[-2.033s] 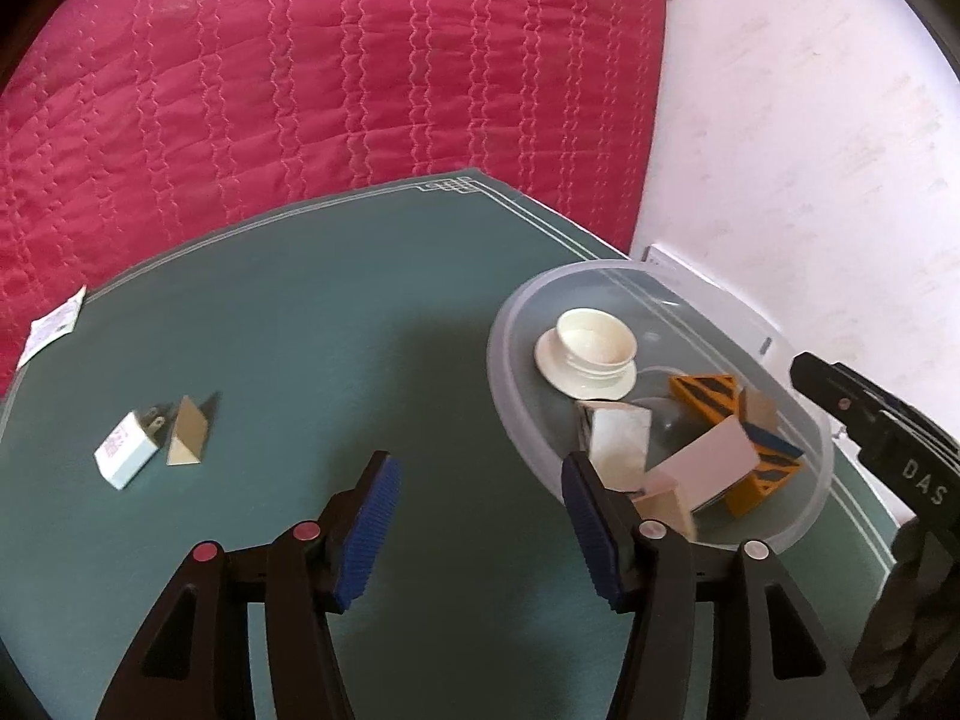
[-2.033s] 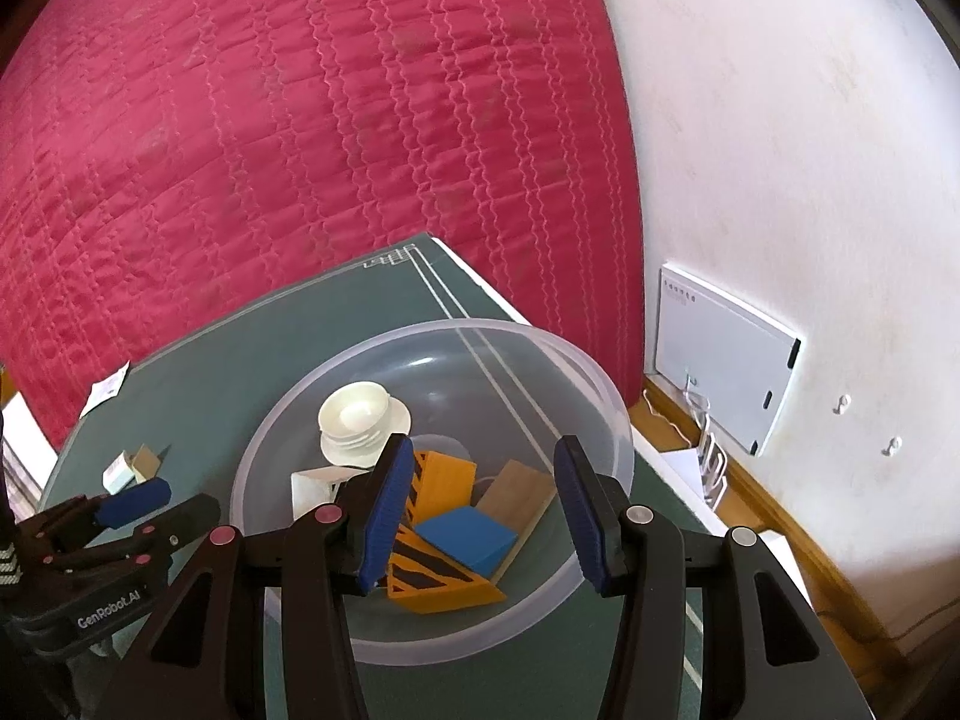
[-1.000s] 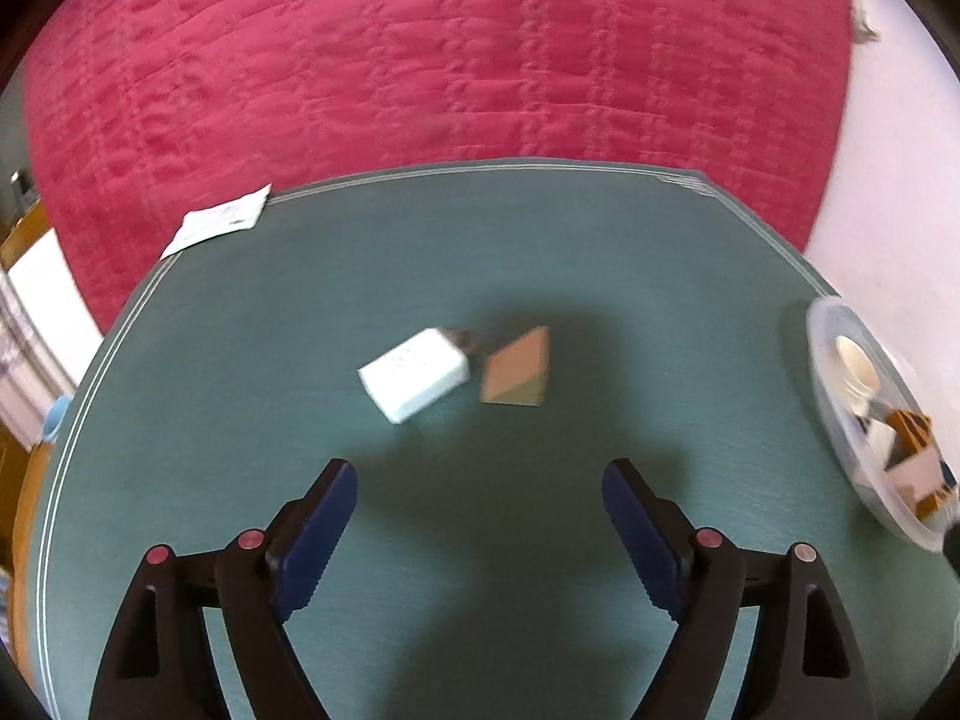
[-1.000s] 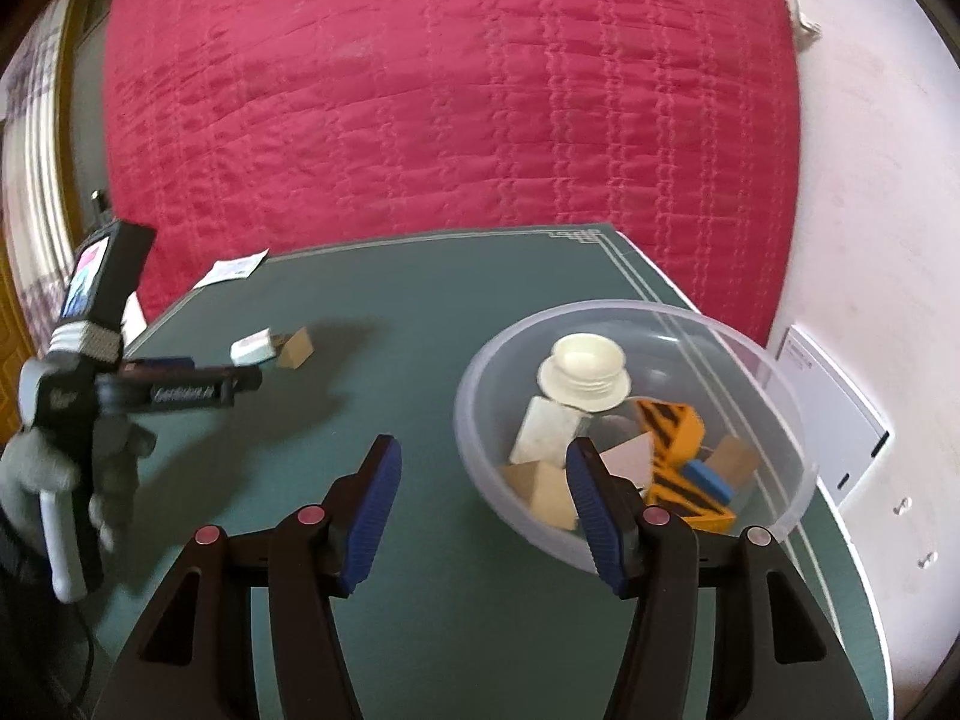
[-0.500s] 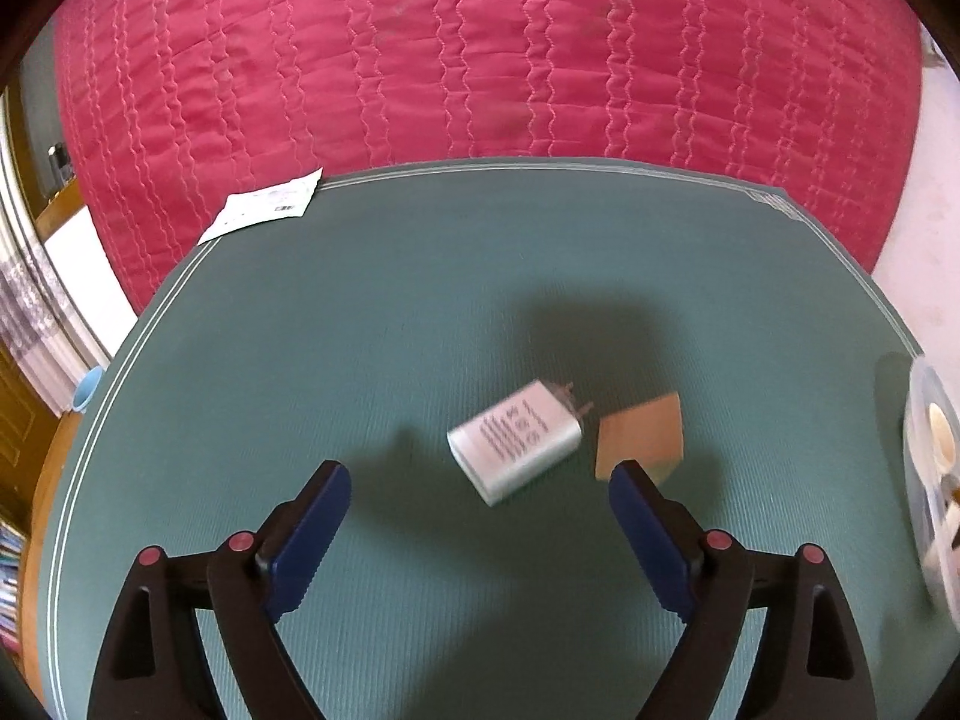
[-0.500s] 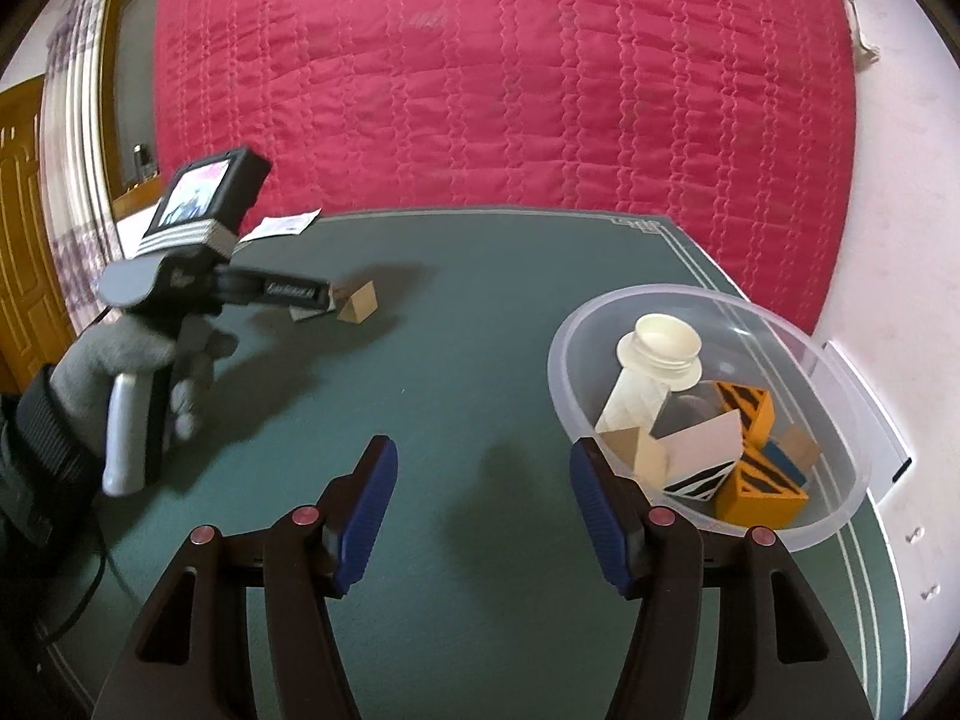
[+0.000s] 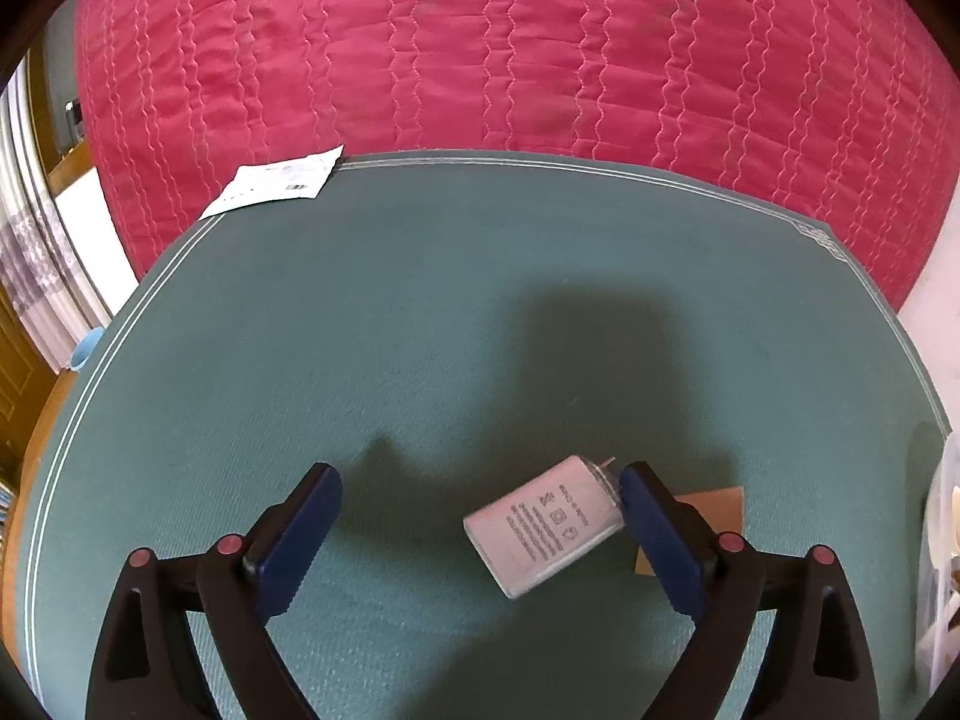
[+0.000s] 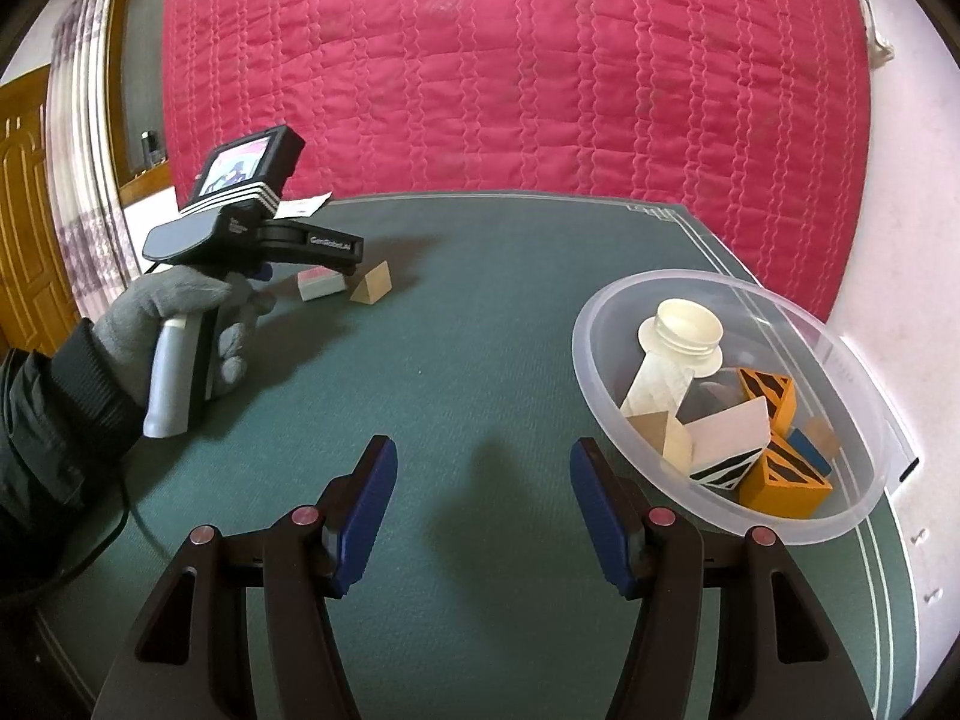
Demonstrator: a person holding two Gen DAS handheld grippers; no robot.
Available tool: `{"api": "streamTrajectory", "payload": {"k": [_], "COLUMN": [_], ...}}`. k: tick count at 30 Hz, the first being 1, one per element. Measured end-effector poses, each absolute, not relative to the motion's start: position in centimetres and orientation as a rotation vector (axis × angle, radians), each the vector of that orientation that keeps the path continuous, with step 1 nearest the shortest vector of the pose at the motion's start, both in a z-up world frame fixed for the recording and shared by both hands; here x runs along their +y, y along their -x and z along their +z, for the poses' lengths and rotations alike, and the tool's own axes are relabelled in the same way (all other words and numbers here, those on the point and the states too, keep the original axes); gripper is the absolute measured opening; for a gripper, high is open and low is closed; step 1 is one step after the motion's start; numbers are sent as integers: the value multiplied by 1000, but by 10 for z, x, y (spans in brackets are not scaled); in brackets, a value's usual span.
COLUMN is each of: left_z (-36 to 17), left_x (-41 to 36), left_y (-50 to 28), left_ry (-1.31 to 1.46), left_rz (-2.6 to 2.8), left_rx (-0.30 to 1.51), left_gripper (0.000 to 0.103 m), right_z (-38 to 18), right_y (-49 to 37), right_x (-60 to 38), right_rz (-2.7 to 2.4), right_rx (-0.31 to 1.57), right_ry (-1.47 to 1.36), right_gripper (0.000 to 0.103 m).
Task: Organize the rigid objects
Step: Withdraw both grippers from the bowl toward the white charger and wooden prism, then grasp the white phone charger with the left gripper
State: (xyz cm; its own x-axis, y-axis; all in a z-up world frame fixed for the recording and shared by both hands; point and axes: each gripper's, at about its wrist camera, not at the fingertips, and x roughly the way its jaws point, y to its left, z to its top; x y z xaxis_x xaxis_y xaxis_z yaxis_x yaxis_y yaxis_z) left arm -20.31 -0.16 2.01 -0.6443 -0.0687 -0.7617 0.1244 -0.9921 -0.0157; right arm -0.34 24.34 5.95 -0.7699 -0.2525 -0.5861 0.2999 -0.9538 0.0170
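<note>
Green mat [image 8: 480, 360] (bare middle), bowl [image 8: 864, 504] edgeward

- Tan wooden wedge block [image 7: 717, 504]: mostly hidden behind left gripper's right finger, left wrist view; only corners show.
- White plug-in charger w/ grey print [image 7: 547, 525]: print too small to read; prongs partly hidden by same finger.
- Clear plastic bowl [image 7: 942, 540]: cut off at right edge, contents unclear.
- White paper slip [image 7: 276, 183]: text illegible.
- Charger in right wrist view: partly behind left gripper [image 8: 345, 261].
</note>
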Motion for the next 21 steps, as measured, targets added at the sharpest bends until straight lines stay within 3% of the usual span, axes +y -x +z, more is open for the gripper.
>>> {"api": "streamTrajectory", "payload": {"k": [13, 21], "left_z": [16, 18], "left_x": [-45, -32], "left_y": [166, 160], "left_ry": [-1261, -1237], "left_rz": [-2757, -2813], "left_rx": [111, 48], "left_gripper": [97, 97], "right_z": [60, 58], "right_y": [4, 4], "right_x": [242, 241], "right_rz": [-2696, -2684], "right_rx": [113, 99], "right_ry": [-882, -899], "right_gripper": [61, 61]}}
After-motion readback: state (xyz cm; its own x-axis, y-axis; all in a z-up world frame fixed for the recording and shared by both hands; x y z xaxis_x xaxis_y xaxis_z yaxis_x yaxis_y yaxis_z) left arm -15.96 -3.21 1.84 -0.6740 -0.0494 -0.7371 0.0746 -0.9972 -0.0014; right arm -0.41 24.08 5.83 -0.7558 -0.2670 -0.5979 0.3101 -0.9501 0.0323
